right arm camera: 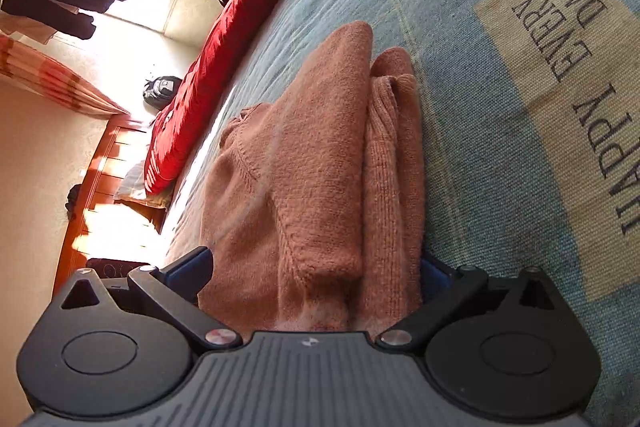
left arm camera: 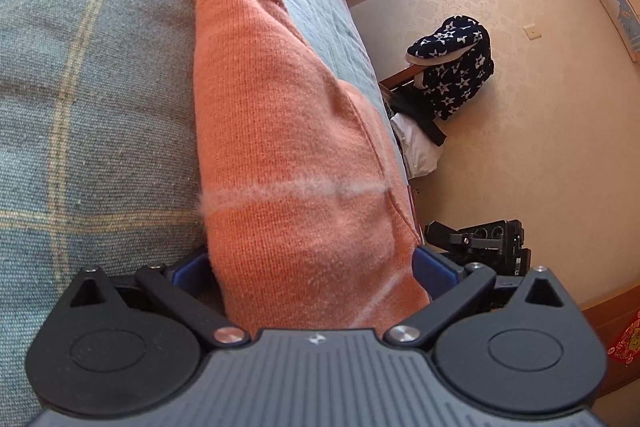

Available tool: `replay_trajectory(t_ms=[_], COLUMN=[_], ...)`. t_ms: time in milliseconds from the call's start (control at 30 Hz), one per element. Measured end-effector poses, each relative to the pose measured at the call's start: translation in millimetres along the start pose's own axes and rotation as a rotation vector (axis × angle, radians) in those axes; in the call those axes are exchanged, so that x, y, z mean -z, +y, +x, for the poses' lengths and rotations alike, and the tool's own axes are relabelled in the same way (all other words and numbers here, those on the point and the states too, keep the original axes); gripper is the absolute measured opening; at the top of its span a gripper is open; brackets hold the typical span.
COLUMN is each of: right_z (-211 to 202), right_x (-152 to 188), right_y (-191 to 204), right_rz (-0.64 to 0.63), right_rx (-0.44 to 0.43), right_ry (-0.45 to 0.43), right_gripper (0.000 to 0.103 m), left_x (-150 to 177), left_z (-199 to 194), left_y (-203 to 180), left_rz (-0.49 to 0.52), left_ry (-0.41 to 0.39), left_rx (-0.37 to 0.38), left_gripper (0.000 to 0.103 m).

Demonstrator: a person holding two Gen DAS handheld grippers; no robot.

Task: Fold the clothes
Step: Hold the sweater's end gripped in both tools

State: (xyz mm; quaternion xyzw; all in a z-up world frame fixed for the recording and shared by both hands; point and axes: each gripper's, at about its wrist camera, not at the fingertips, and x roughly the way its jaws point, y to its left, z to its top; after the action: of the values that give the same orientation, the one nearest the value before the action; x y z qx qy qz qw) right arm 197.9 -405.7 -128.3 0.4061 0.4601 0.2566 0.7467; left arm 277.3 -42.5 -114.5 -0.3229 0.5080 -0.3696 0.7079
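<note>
fuzzy knit sweater (left arm camera: 288,131), coarse woven bedspread (left arm camera: 88,75)

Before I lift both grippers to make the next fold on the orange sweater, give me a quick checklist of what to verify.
1. Left gripper has sweater between its jaws: ok.
2. Right gripper has sweater layers between its jaws: ok.
3. Jaws fully clamped on the knit: cannot tell, fabric hides the tips.
4. Right grip catches every folded layer: cannot tell.
5. Bedspread not pinched along with the sweater: cannot tell.
6. Red quilt apart from the sweater: ok.
</note>
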Motion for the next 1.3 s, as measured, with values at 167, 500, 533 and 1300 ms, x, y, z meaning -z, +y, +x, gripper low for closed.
replay_trajectory(t_ms=[167,500,533,1300], right_z=[17,21,20,21], right_x=[-22,-21,-20,-24], right_y=[1,2,2,7], right_rz=[0.046,-0.04,-0.044,-0.024], right_rx=[-0.008,-0.044,-0.045,-0.05], right_ry=[0.021,0.016,0.017,-0.003], right_gripper=[0.103,0.103,0.103,0.103], left_x=[-18,-19,-19,-23], left_z=[17,16,16,10], left_y=[-1,2,2,-18], left_rz=[-0.002,0.016,0.015,-0.025], left_ry=[0.01,0.023,0.024,0.023], left_rx=[-0.001,0.021,0.019,-0.06], left_gripper=[0.101,0.101,0.101,0.1])
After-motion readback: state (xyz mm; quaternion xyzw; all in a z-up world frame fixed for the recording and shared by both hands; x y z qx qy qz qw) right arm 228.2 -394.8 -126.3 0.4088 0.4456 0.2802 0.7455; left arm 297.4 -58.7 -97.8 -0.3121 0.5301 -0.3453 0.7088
